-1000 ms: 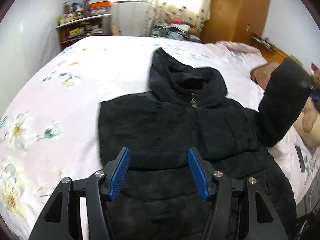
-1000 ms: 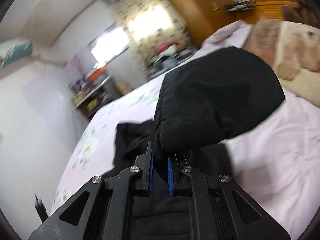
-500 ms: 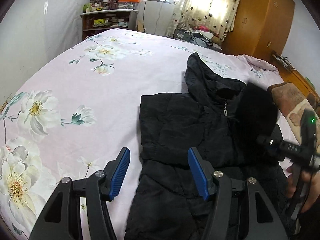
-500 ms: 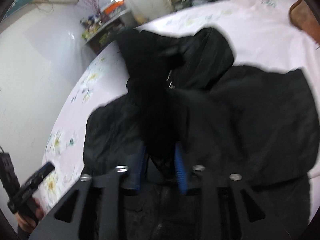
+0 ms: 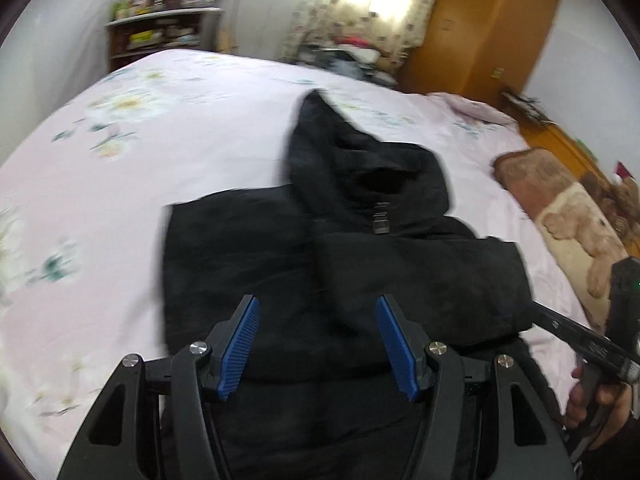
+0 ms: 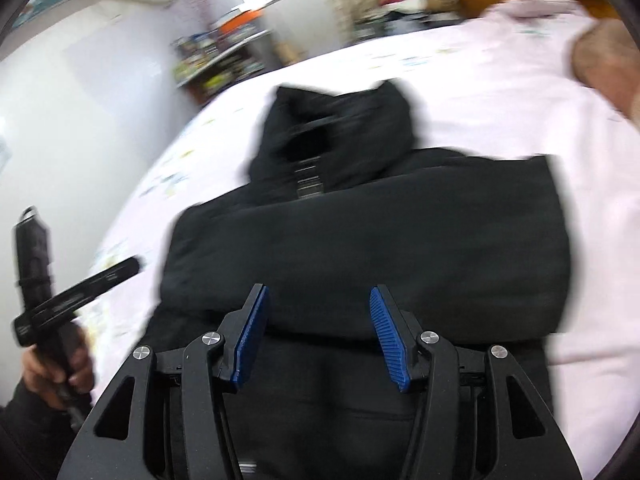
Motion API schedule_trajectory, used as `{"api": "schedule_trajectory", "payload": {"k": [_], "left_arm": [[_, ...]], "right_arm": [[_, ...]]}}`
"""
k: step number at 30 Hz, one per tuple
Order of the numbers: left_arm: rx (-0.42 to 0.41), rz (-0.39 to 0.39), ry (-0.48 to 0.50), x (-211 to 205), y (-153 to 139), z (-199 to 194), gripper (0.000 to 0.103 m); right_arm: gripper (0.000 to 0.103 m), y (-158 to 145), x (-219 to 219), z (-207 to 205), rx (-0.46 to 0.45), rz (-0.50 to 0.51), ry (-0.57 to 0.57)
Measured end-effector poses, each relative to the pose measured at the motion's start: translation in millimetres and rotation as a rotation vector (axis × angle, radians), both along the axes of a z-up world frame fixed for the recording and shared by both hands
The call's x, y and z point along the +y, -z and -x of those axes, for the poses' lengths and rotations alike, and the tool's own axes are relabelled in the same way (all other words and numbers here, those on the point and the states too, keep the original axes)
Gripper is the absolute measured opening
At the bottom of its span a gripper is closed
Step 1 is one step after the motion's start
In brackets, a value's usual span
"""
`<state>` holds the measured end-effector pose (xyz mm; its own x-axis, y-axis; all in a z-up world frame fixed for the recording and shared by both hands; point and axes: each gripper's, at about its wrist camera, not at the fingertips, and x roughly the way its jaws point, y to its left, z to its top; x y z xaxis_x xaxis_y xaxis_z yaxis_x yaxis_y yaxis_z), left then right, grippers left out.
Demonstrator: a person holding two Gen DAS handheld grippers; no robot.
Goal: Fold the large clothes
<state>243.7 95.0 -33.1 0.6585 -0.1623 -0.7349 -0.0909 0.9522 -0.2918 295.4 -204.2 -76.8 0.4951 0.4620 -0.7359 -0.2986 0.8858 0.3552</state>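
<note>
Lying at the centre of both frames, the black hooded jacket (image 5: 360,264) rests on the pink floral bedsheet (image 5: 120,160), sleeves folded across its front. The left gripper (image 5: 318,340) hovers with jaws apart, empty. The right gripper (image 6: 318,338) has just been opening its jaws; nothing sits between them.

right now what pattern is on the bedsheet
Pale pink with white and teal flowers on the bedsheet; left wrist view shows it best.

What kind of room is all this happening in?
Most likely a home bedroom: a black hooded jacket lies on a wide bed with a pink floral sheet, and behind it stand a tall orange-brown wooden wardrobe and a cluttered shelf unit.
</note>
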Motion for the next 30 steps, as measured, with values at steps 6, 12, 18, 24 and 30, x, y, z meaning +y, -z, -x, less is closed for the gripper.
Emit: {"api": "schedule_trajectory", "payload": {"k": [6,12,18,24,30], "left_arm": [[0.043,-0.111,0.083,-43.7,45.8,-45.2,0.062],[0.086,-0.113,0.074,-35.0,97.7,-51.2,0.065],[0.123,-0.138,0.068,-39.2,90.0,-56.1,0.065],[0.037,-0.138,0.102,-37.8,40.3,-57.5,0.064],[0.103,-0.187,0.065,-31.9,83.2,-102.6,0.068]], "right_arm": [[0.036,18.1,-60.3,-31.0,-0.013,0.122,0.218],[0.025,82.6,-53.4,-50.8,0.072,0.183,0.190],[0.025,77.9,-45.8,-56.7,0.081,0.246,0.185],[0.025,17.9,-64.3,-59.9,-0.044,0.184,0.208],[0.025,31.4,-65.7,-118.9,-0.020,0.267,0.235]]}}
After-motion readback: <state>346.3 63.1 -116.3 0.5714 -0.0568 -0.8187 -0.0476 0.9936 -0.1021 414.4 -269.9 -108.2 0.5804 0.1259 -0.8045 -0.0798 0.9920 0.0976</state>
